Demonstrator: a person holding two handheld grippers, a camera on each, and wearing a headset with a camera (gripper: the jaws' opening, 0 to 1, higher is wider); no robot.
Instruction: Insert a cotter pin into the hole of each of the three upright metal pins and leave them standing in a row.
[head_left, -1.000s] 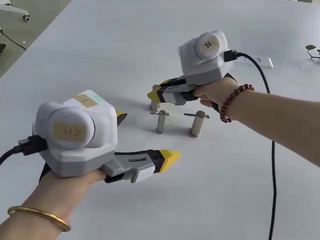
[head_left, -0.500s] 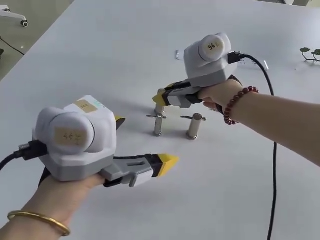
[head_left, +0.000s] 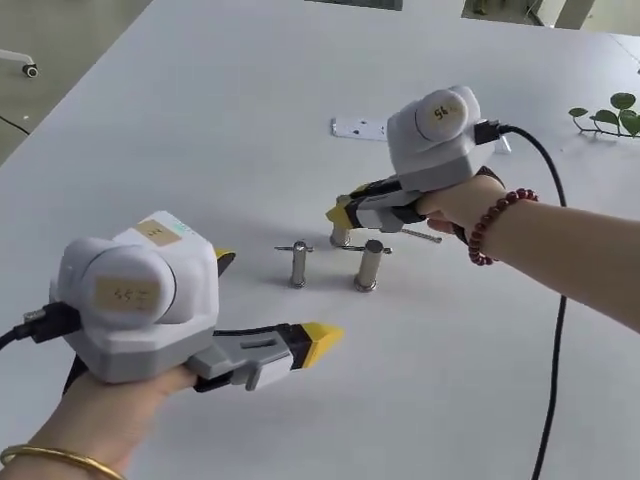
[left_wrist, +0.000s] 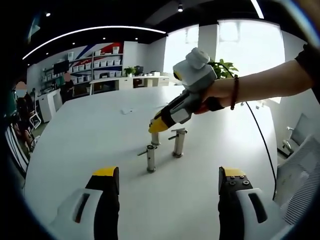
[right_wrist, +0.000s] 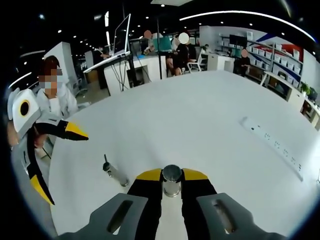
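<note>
Three short metal pins stand upright on the white table (head_left: 200, 120). The front left pin (head_left: 298, 263) and the front right pin (head_left: 369, 264) each carry a thin cotter pin through the top. My right gripper (head_left: 339, 212) is shut on the rear pin (head_left: 342, 234), and in the right gripper view that rear pin (right_wrist: 172, 180) sits between the yellow tips. A thin metal rod (head_left: 421, 236) shows just right of the rear pin, below the hand. My left gripper (head_left: 272, 297) hovers open and holds nothing, in front of the pins (left_wrist: 151, 157).
A white power strip (head_left: 358, 128) lies behind the pins, and a plant sprig (head_left: 603, 108) lies at the far right. The right gripper's black cable (head_left: 553, 330) trails down the right side. In the gripper views, people and desks fill the room beyond the table.
The head camera has shifted, so the whole scene sits differently. My right gripper stays on the rear pin, and the thin rod beside it has come into view. The left gripper stays open.
</note>
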